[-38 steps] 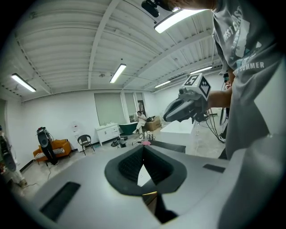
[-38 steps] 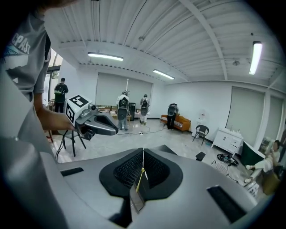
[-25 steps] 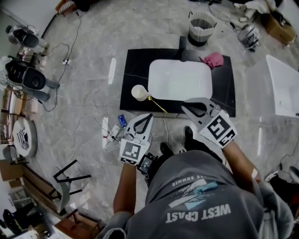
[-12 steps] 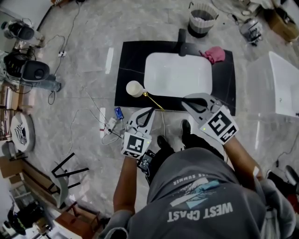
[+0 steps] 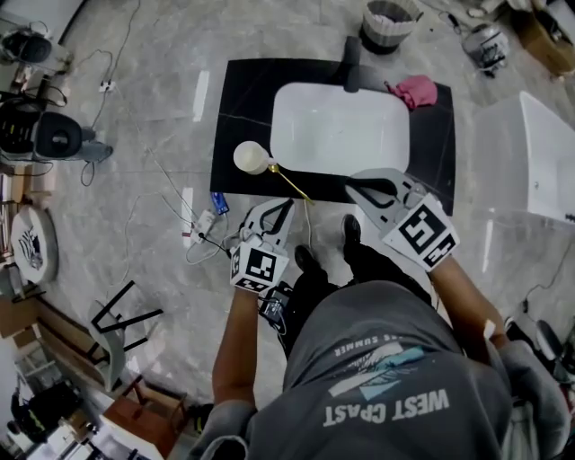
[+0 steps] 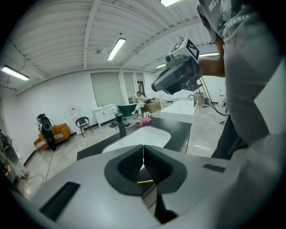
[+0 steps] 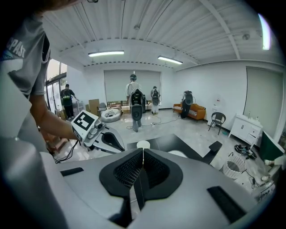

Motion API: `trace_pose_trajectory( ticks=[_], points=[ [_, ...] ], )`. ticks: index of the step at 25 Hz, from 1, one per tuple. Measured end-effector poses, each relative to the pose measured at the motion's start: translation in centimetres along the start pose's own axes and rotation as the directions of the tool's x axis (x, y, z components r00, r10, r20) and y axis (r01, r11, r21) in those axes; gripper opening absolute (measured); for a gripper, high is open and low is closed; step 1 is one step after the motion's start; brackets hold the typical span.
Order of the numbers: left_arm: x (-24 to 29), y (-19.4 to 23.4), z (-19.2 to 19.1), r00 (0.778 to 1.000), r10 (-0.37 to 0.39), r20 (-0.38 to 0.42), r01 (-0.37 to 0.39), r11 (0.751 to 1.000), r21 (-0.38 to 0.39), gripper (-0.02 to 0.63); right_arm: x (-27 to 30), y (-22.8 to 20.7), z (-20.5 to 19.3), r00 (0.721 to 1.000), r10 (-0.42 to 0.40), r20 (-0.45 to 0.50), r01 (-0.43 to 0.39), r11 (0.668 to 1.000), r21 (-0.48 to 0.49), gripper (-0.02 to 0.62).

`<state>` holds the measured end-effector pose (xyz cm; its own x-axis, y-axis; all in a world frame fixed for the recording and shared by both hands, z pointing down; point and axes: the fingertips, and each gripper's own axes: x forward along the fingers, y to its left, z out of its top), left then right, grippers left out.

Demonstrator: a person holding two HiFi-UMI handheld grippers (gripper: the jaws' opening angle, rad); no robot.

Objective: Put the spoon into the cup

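Observation:
A cream cup (image 5: 251, 157) stands on the black counter (image 5: 247, 99), left of the white sink basin (image 5: 340, 126). A gold spoon (image 5: 292, 182) lies on the counter, running from beside the cup toward the front edge. My left gripper (image 5: 288, 204) hovers at that front edge, just short of the spoon's handle end, jaws shut and empty. In the left gripper view a bit of the spoon (image 6: 145, 181) shows behind the closed pads (image 6: 134, 163). My right gripper (image 5: 349, 190) is over the front edge by the basin, also shut and empty. The cup (image 7: 143, 144) lies ahead in the right gripper view.
A black faucet (image 5: 352, 65) and a pink cloth (image 5: 415, 92) sit at the counter's back. A bin (image 5: 386, 20) stands behind it. Cables and a power strip (image 5: 199, 225) lie on the floor to the left. The person's shoes (image 5: 310, 260) are close to the counter.
Both grippers have sunk a little toward the counter's front edge, the left one more. Their jaws stayed shut. The cup and spoon have not moved on the counter.

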<state>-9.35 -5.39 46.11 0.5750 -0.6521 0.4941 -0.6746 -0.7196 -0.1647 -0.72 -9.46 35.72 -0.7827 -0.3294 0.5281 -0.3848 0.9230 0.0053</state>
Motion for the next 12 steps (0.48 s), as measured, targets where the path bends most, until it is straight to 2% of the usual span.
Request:
trace_pose_trajectory(
  ticks=[12],
  points=[
    [1.6, -1.6, -3.0, 0.998, -0.040, -0.048, 0.039, 0.999, -0.029, 0.005, 1.3, 0.6, -2.2, 0.999, 0.036, -0.031, -0.036, 0.999, 0.023, 0.032]
  ],
)
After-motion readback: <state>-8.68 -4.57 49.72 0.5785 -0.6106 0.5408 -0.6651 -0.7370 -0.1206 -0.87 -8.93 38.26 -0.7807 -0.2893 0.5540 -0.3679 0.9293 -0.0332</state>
